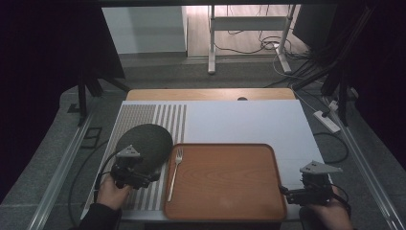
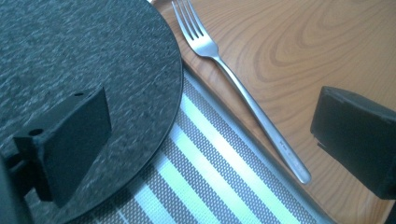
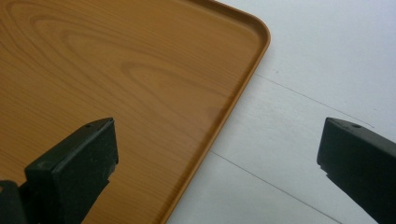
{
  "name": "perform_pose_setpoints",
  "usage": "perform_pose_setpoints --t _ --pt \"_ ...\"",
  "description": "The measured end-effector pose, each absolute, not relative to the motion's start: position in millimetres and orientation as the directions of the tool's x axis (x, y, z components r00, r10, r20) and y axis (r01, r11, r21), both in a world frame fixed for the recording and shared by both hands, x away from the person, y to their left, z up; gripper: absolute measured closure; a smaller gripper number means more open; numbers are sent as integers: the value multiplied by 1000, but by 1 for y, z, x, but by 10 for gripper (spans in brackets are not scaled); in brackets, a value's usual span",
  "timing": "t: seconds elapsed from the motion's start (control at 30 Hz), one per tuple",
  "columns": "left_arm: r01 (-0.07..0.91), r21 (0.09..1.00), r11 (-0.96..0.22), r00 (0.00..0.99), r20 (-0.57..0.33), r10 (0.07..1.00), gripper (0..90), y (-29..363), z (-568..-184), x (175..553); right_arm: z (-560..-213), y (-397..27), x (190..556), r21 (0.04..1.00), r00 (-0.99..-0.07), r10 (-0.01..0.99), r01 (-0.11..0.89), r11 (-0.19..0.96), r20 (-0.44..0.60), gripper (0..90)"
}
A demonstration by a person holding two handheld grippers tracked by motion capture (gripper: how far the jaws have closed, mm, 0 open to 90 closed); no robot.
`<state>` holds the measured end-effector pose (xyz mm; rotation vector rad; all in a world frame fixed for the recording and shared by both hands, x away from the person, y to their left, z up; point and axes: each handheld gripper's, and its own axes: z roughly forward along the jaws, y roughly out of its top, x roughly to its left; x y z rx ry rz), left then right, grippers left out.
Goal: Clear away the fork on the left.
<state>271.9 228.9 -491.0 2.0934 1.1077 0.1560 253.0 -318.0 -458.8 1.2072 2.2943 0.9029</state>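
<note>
I have the left gripper (image 1: 154, 176) at the lower left of the high view, jaws spread wide and holding nothing. In the left gripper view one jaw hangs over the dark round plate (image 2: 88, 70) and the other over the wooden tray (image 2: 299, 51), with the fork (image 2: 243, 93) between them. The fork lies along the tray's left rim, tines toward the top of the frame, close beside the plate, which rests on the striped placemat (image 2: 205, 186).

The right gripper (image 1: 286, 193) sits at the lower right, also spread and empty, straddling the tray's right edge (image 3: 233, 102) over the white table (image 3: 317, 60).

Risks as I judge them: the fork is thin and lies flat, so closing on it may slip or scrape the tray. Descending off line, a jaw could strike the plate edge or the tray rim and shift either.
</note>
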Motion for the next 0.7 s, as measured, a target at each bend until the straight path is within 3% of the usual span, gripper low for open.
perform_pose_setpoints --t 0.7 --pt "672 680 -294 573 -226 788 0 253 -491 251 -459 -318 253 698 -549 835 581 419 -44 0"
